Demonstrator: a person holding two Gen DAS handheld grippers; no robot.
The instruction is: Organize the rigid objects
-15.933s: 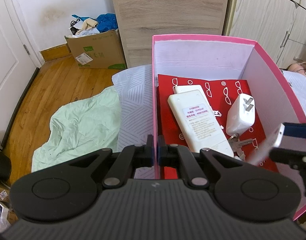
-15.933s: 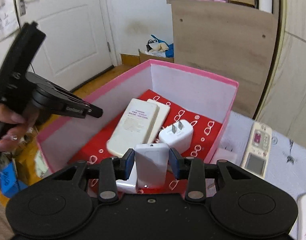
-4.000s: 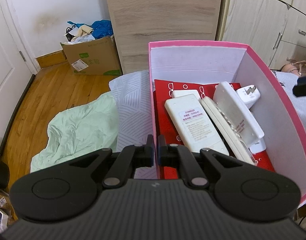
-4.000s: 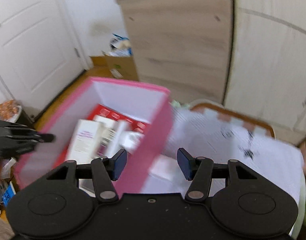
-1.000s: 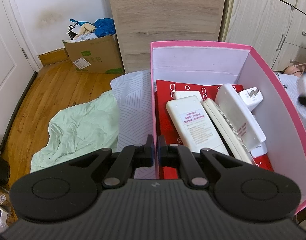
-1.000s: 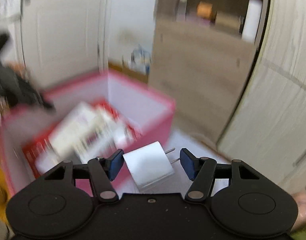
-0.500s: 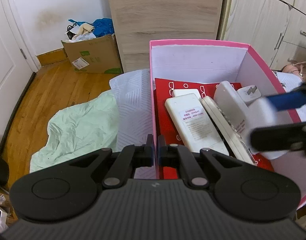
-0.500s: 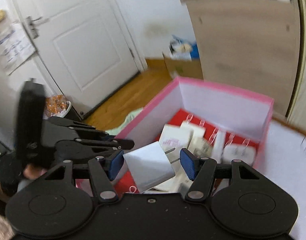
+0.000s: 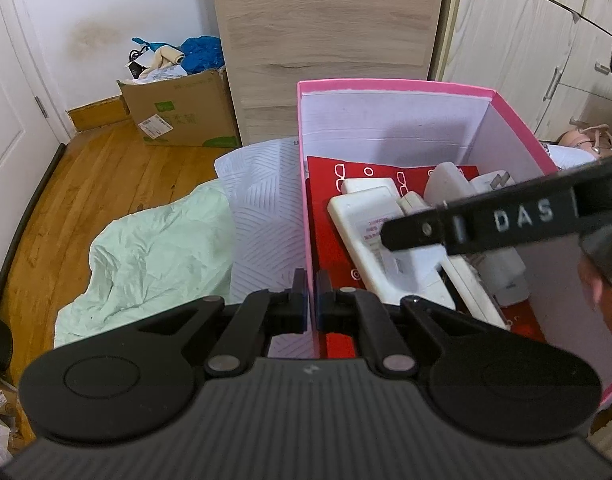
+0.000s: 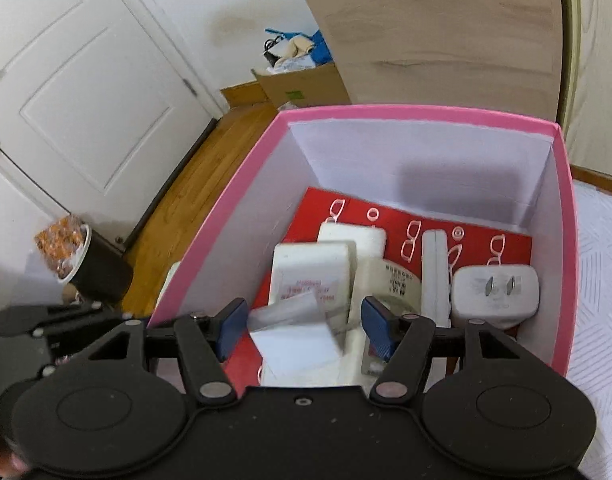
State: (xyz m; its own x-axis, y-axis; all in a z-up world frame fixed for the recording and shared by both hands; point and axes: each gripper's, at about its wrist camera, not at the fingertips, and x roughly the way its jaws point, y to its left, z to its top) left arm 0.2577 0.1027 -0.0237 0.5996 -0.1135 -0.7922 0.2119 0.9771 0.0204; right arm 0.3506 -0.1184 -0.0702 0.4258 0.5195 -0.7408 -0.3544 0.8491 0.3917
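**Charger hangs over the pink box, left jaws clamped on the wall**

The pink box [image 10: 226, 216] is pinned at its near left wall by the left gripper [image 9: 309, 304]: the pads are drawn in tight, with only the thin pink cardboard seen between them.

Over on the other side, the right gripper [image 10: 306, 330] is tilted down into the open box, its jaws set wide apart. A white charger block [image 10: 294, 336] is seen between the blue pads, low over the box's contents. It is blurred, and a thin prong is pointed towards the right-hand pad. Whether it is pressed by the pads or loose between them cannot be told.

Inside the box, a red sheet printed with little spectacles [image 10: 485, 248] is spread across the bottom. Two flat white slab-shaped devices [image 10: 311, 272] are laid on it side by side, the nearer one marked with a red-printed label. A long white remote [image 10: 435, 272] is stood on edge beside them, and a second white adapter [image 10: 495, 292] is tucked against the right-hand wall, its two prongs turned up.

From the left wrist camera, one black finger of the right gripper is seen crossing above the box, with part of a hand [image 9: 601, 292] behind it. Outside the box, a pale green cloth [image 9: 146, 256] is crumpled beside the patterned white bedding [image 9: 262, 208]. A cardboard box [image 9: 182, 116] is parked on the wooden floor [image 9: 86, 176].
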